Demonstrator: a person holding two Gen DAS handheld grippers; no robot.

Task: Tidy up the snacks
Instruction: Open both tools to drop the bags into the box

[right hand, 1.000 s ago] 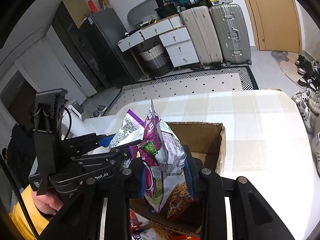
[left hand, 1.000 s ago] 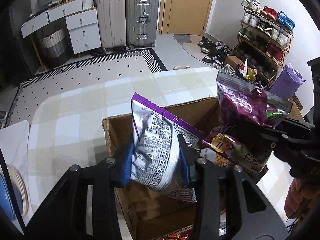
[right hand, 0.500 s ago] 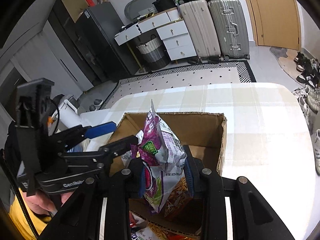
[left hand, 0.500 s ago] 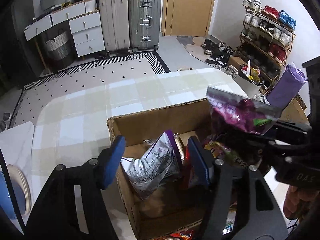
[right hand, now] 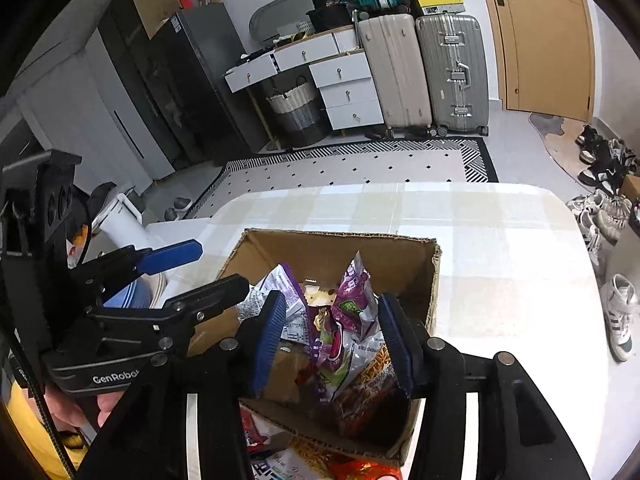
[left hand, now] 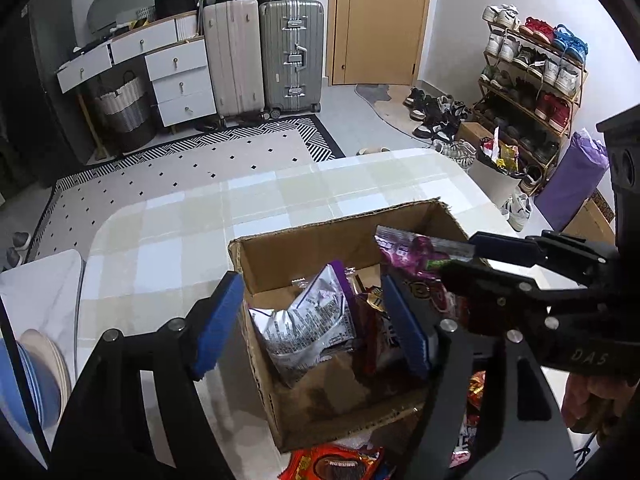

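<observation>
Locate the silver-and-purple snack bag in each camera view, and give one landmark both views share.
Left wrist view: the silver-and-purple snack bag lies inside the cardboard box, centre of the picture, between the open fingers.
Right wrist view: the same bag shows against the box's left side, partly behind the left finger.
Shared landmark: the grey suitcase by the wooden door.

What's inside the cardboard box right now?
Cardboard box: silver-and-purple bag, purple bag, orange-patterned packet. Whatever lies beneath them is covered.
</observation>
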